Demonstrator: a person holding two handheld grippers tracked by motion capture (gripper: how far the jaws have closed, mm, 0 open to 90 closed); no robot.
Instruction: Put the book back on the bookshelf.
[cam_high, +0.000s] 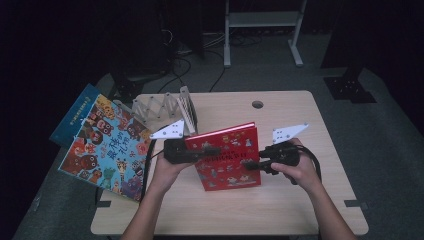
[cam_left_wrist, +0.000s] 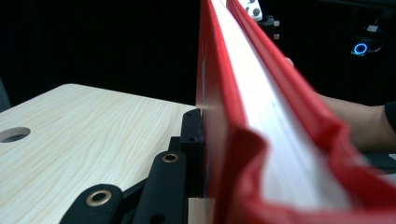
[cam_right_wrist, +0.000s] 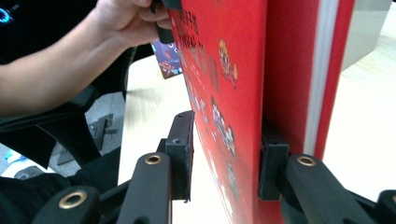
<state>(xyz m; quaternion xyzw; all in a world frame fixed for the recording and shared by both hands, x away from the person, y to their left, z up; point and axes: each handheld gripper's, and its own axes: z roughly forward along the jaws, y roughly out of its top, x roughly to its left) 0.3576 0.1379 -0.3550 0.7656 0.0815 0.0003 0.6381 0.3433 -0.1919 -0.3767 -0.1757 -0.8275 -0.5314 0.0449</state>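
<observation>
Two hands come in over the near edge of the pale wooden worktop (cam_high: 280, 200), each carrying one black two-jaw claw. Between them, near the middle of the worktop, stands one red hardcover picture book (cam_high: 227, 157), held upright and slightly tilted. The left claw (cam_high: 202, 151) is clamped on the book's left edge: in the left gripper view one pad lies flat against the red cover. The right claw (cam_high: 252, 162) straddles the book's right edge with its jaws apart; in the right gripper view the far pad touches the back cover while the near pad stands clear of the front cover. At the left edge, one large colourful picture book (cam_high: 107, 147) overhangs the worktop, with one dark blue book (cam_high: 75, 116) partly under it, farther out. Near the far left corner stands one pale folding lattice book rack (cam_high: 162, 107). One round cable hole (cam_high: 257, 104) sits by the far edge. The near strip and the right side lie bare.
</observation>
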